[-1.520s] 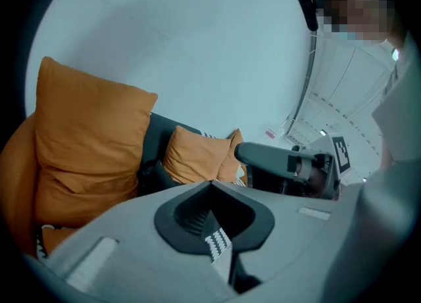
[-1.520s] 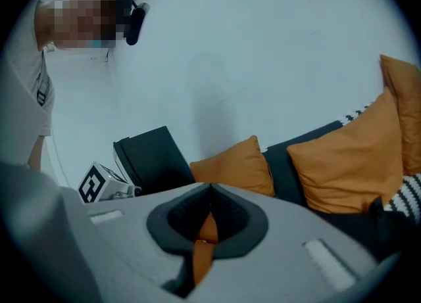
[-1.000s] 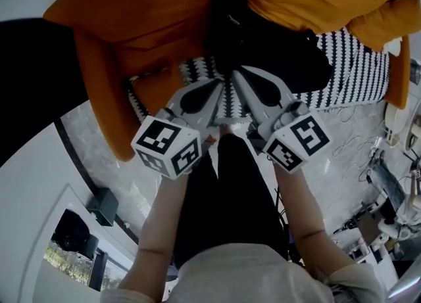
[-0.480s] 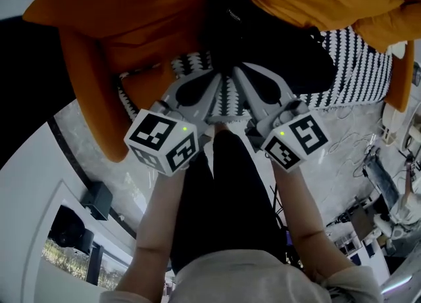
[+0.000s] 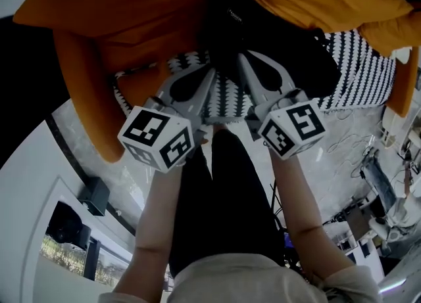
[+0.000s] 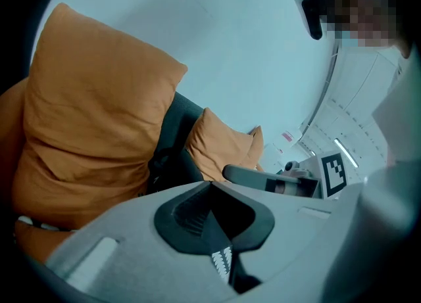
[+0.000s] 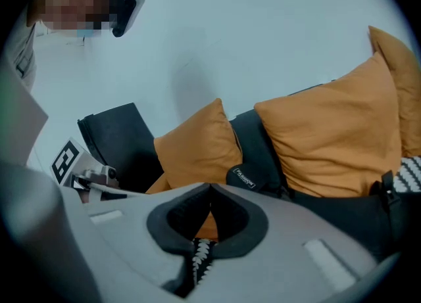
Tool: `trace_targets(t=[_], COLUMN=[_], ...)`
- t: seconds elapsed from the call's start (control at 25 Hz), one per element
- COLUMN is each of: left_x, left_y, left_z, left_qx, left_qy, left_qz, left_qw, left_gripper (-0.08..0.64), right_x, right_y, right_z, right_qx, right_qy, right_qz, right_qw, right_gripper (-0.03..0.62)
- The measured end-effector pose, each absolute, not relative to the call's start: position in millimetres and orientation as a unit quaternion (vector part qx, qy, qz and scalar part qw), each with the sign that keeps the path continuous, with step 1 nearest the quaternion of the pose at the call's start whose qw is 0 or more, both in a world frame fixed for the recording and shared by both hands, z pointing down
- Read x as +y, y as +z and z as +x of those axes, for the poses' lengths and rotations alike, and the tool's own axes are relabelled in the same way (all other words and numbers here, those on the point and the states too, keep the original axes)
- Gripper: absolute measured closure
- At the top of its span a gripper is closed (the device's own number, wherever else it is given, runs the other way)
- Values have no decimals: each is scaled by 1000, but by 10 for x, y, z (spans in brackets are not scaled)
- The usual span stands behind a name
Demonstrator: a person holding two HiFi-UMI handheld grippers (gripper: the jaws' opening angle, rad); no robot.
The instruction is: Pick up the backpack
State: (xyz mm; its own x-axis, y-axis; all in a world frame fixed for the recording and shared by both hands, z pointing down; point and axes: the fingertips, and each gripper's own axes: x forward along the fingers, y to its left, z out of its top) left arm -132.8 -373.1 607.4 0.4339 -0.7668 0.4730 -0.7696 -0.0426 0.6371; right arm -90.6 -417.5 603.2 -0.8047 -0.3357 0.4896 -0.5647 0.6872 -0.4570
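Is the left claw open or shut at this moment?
Shut. The left gripper view shows the left claw with its two jaws meeting at the tips and nothing between them; the backpack sits beyond.

L hand-held gripper point(image 6: 210, 185) & R hand-held gripper point(image 7: 209, 187) both closed, empty, side by side.

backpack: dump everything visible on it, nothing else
The backpack is black, soft and fabric-looking, with a small label in white print too small to read. It stands wedged between orange cushions that press on its sides, its base bulging onto the black-and-white patterned cover. The left gripper and right gripper point at its lower front with jaws together on nothing. Whether their tips touch it cannot be told.
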Motion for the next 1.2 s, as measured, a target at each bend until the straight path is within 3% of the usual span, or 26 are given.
trace_targets(t=[0.32, 0.36, 0.4, 0.56, 0.84, 1.2], left_x=[-3866, -3887, -3907, -3932, -3909, -3892], left_y=[6168, 6155, 6142, 6152, 6177, 6075], left_z=[-1349, -1345, -1343, -1355, -1383, -1418], left_qx=[-531, -529, -529, -530, -536, -540], left_qy=[-1, -1, 1, 4, 10, -8], left_qz=[721, 724, 726, 729, 718, 724], left_qw=[446, 443, 438, 433, 445, 429], left_gripper=[554, 554, 554, 554, 554, 554], right_x=[-4417, -4428, -4433, -4445, -4448, -4456], right_y=[6288, 6298, 6312, 6407, 6569, 6737], right_z=[-914, -922, -929, -921, -1021, -1144], right_qx=[-890, -890, -888, -880, -873, -871], right_qy=[324, 326, 328, 327, 343, 329], right_qz=[268, 270, 270, 292, 301, 308], right_qw=[175, 173, 174, 182, 173, 195], right_gripper=[588, 556, 412, 400, 287, 275])
